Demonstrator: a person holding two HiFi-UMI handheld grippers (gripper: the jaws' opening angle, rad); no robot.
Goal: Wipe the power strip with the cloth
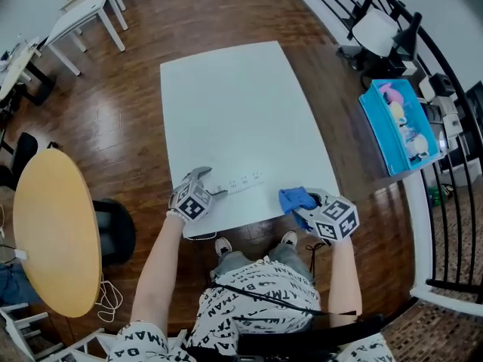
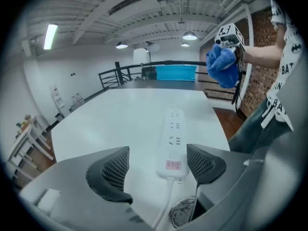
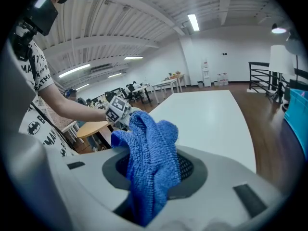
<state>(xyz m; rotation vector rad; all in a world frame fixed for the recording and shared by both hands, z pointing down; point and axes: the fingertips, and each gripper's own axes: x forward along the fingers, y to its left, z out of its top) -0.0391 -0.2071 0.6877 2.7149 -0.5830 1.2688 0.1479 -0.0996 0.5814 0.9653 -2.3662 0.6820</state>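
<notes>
Blue cloth (image 3: 147,153) hangs clamped in the right gripper (image 3: 155,171) at the white table (image 1: 241,104)'s near edge. The left gripper (image 2: 159,167) gapes wide astride the cord end of the power strip (image 2: 174,138) (not touching). Left unheld, the strip could skid under wiping.

White table (image 1: 241,104) bears a white power strip (image 1: 245,180).

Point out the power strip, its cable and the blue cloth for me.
power strip (image 2: 174,132): left gripper view, on its white top face between socket rows.
cable (image 2: 166,196): left gripper view, just below the strip's near end.
blue cloth (image 3: 151,162): right gripper view, on the fold between the jaws.
</notes>
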